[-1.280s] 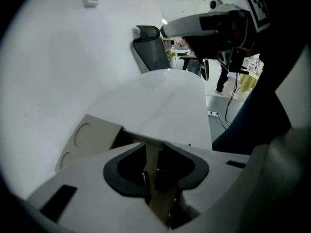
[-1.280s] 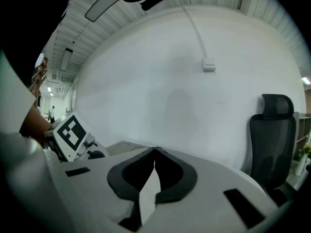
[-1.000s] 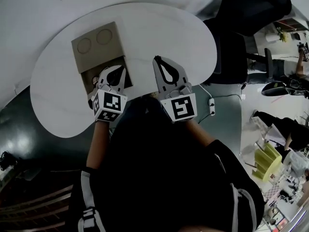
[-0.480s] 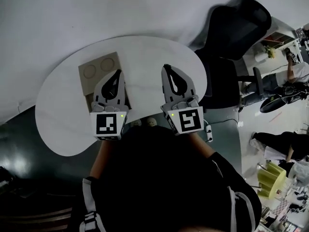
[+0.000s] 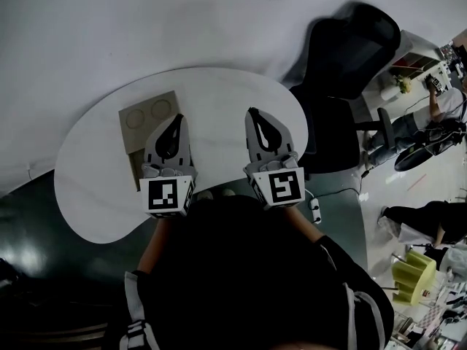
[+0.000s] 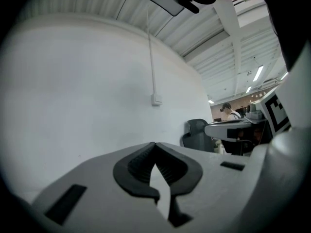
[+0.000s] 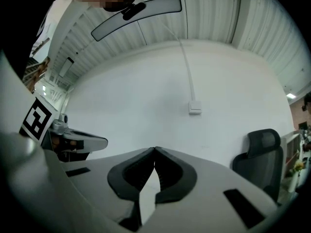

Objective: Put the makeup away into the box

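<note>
We hold the left gripper (image 5: 178, 118) and right gripper (image 5: 254, 113) level above the white worktop (image 5: 219, 93), fingers pressed together on nothing, the cardboard box (image 5: 144, 115) partly behind the left one and no makeup visible outside it, so packing looks done; closing the box may come next.

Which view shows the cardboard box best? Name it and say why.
The head view: the cardboard box sits on the white table, partly behind the left hand-held gripper. Both gripper views face the wall and miss it.
</note>
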`<state>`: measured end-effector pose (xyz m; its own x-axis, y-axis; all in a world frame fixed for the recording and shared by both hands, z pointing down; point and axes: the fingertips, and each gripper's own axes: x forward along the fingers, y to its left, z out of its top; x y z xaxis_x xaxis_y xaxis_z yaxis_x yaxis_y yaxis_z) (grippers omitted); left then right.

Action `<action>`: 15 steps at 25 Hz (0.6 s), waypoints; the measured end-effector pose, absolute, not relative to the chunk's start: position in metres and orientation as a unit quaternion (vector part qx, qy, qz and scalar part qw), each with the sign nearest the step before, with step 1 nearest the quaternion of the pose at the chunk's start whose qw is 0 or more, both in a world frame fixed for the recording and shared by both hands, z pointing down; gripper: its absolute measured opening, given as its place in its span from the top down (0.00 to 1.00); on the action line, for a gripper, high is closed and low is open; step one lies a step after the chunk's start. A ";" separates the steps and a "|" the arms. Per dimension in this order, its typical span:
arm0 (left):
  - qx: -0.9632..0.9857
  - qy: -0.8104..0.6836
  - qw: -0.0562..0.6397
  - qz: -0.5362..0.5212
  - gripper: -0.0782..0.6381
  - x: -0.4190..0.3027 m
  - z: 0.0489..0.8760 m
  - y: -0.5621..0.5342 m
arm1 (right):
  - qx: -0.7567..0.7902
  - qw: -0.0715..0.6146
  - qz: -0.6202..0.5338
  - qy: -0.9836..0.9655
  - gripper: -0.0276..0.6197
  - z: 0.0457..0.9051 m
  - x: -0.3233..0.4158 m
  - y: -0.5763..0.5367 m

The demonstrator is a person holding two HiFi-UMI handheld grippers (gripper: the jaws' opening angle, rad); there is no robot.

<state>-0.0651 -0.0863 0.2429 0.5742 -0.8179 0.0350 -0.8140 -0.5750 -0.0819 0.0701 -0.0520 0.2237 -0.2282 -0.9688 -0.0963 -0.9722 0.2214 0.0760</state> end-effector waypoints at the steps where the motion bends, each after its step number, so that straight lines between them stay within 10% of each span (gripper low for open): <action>1: -0.887 0.460 0.029 -0.033 0.88 -0.065 0.243 -0.087 | -0.623 0.011 0.057 0.780 0.92 0.225 0.071 -0.052; 15: -0.884 0.466 0.024 -0.032 0.88 -0.046 0.249 -0.080 | -0.607 -0.019 0.034 0.794 0.92 0.239 0.086 -0.045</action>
<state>-0.0460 -0.0797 0.2492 0.5630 -0.8257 0.0346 -0.8226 -0.5639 -0.0728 0.0860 -0.0454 0.2390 -0.2635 -0.9646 -0.0105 -0.9620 0.2620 0.0765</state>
